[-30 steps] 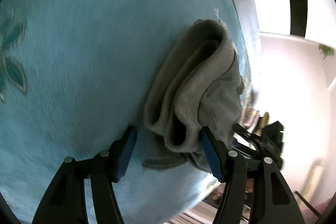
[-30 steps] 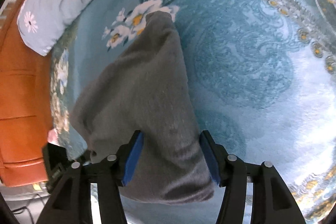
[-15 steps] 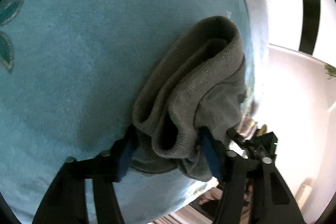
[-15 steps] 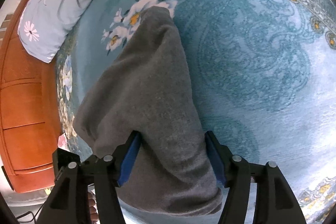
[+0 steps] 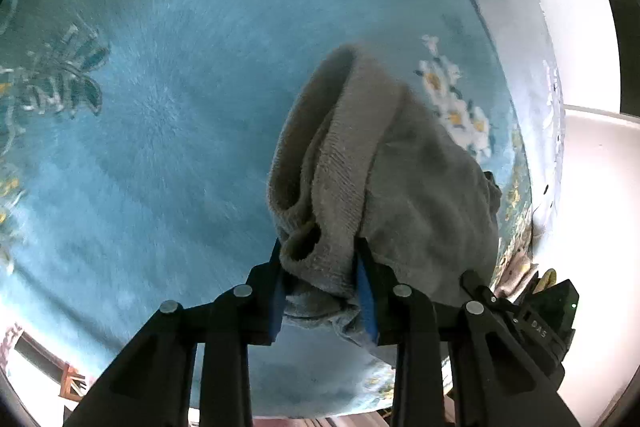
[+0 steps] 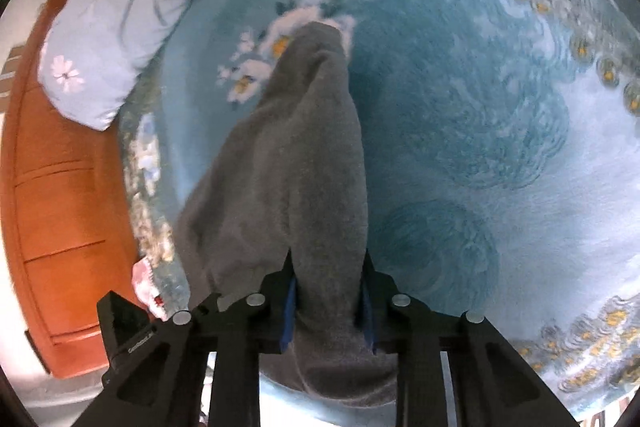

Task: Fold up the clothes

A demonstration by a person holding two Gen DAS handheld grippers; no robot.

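Observation:
A folded grey knit garment lies on the blue patterned bedspread. My left gripper is closing on its bunched layered end, and the blue pads press the cloth from both sides. In the right wrist view the same grey garment stretches away from me over the bedspread. My right gripper is closing on its near end, with the fabric pinched between the two pads. The part of the cloth behind the jaws is hidden.
A pale blue pillow with a small flower lies at the far left of the bed. An orange wooden drawer unit stands beside the bed. A white wall and a dark window frame are past the bed's edge.
Both grippers have closed from wide apart onto the grey garment. The left one has lifted its end off the bedspread, so more of the bed shows below.

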